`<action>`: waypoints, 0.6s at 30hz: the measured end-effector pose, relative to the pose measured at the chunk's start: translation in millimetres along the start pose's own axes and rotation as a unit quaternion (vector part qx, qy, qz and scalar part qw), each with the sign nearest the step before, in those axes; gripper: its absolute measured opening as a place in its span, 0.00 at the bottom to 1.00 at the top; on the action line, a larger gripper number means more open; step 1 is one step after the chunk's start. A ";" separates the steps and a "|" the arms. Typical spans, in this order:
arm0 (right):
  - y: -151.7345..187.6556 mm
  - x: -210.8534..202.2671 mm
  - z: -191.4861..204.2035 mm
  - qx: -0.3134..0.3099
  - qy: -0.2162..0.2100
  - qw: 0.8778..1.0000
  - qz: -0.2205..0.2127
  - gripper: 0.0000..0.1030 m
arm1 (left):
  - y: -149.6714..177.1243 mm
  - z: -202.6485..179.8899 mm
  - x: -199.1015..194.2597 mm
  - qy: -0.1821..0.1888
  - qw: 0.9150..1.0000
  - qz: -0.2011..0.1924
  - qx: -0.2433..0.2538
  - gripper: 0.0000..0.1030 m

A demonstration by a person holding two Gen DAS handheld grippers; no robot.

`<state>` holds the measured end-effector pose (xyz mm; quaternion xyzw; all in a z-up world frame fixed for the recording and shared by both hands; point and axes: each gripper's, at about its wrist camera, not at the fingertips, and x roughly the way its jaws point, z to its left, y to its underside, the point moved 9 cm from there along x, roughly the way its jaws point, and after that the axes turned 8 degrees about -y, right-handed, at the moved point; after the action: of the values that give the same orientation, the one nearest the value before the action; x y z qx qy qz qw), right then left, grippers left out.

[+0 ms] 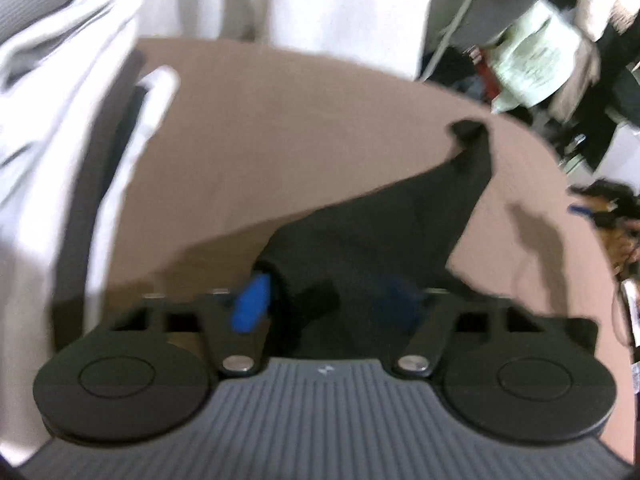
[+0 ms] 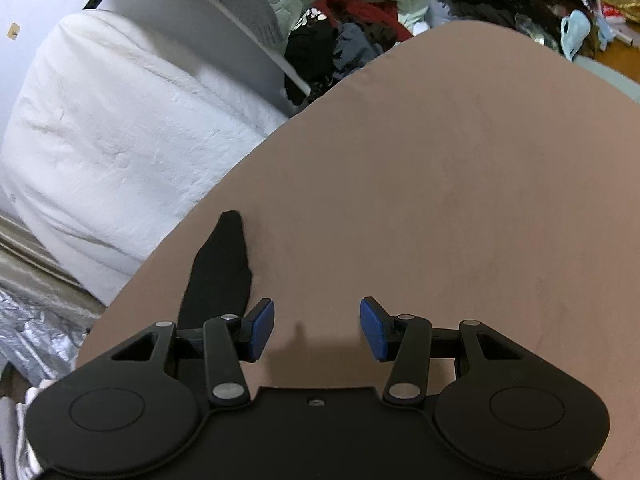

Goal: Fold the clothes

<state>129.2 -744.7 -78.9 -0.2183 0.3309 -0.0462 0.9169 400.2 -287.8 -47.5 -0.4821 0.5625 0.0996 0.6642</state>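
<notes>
Left claw (image 1: 324, 308): released, black cloth (image 1: 384, 232) draped loose between pads, lower centre of frame, trailing to upper right over brown desk (image 1: 300, 140). Right claw (image 2: 317, 330): released, empty; cloth tip at its left. Tip: regrip corners w/ both claws, pull taut, fold flat.

Both wrist fisheyes are looking steeply down, close over the brown cloth-covered surface (image 1: 320, 140); left view blurred, apparently sharing the black garment (image 2: 220, 264).

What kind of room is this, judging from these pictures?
Probably a bedroom at home: a brown sheet covers what looks like a bed, a white duvet lies beside it, and a pile of clothes sits behind.
</notes>
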 end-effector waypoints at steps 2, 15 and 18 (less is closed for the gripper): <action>3.3 -2.5 0.5 -0.009 0.002 1.000 0.009 0.52 | 7.5 12.8 -1.4 -0.047 0.999 0.005 0.026 0.76; 18.8 5.3 13.1 -0.042 -0.072 0.995 0.052 0.52 | -74.4 -112.2 47.9 0.016 0.992 -0.090 0.083 0.75; 30.2 24.8 15.5 -0.059 -0.077 0.992 0.084 0.52 | -94.2 -142.7 93.3 0.034 0.994 -0.080 0.069 0.76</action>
<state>156.4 -717.4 -95.8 -0.2461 0.2789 0.0671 0.9258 403.2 -482.0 -62.5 -0.4821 0.5497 -0.0092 0.6821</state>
